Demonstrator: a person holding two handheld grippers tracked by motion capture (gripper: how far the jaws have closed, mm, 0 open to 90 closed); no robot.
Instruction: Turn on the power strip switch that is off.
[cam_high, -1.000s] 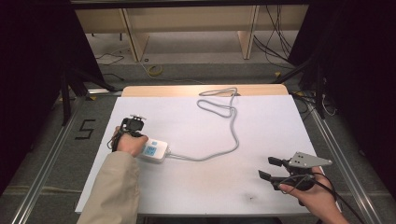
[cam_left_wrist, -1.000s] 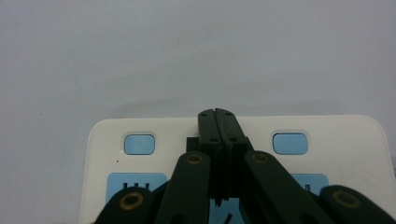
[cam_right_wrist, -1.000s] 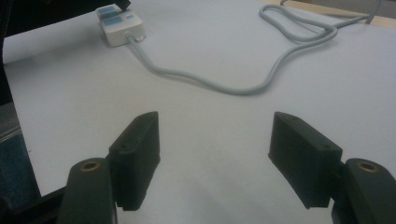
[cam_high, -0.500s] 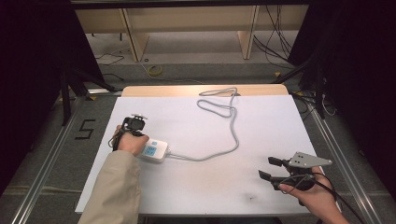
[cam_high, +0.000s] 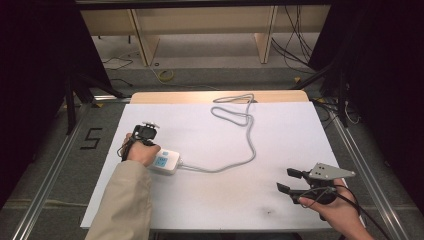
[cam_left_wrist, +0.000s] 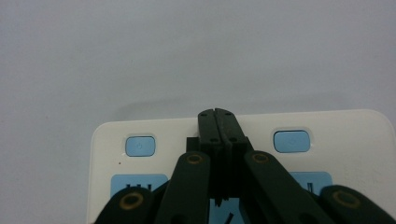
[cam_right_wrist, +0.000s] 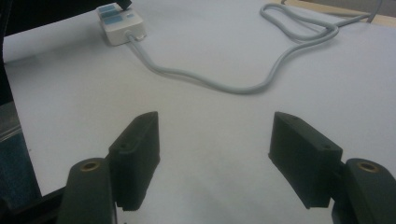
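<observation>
Closed tight, the left gripper (cam_left_wrist: 218, 122) has its two black jaws pressed together with nothing between them, their joined tips resting over the top face of a white power strip (cam_left_wrist: 355, 140) that lies flat on the white table (cam_left_wrist: 187, 56); two pale blue buttons (cam_left_wrist: 140, 146) sit on either side of the tips in the left gripper view, and whether the tips touch the casing cannot be told.

Seen from the high view, the left gripper (cam_high: 159, 159) stands over the near left part of the table (cam_high: 280, 200), angled down onto the power strip (cam_high: 167, 162), which lies just beside the person's left hand (cam_high: 141, 151). A grey cord (cam_high: 240, 130) runs from the strip across the middle of the table and loops near the far edge. At the near right corner, the right gripper (cam_high: 288, 180) rests in the person's right hand (cam_high: 334, 207), jaws spread and empty, well apart from the strip.

From the right gripper view, the right gripper (cam_right_wrist: 215, 158) shows both pads wide apart over bare table (cam_right_wrist: 215, 107), with the power strip (cam_right_wrist: 120, 22) far off at the upper left and the cord (cam_right_wrist: 205, 80) snaking away toward the upper right.
</observation>
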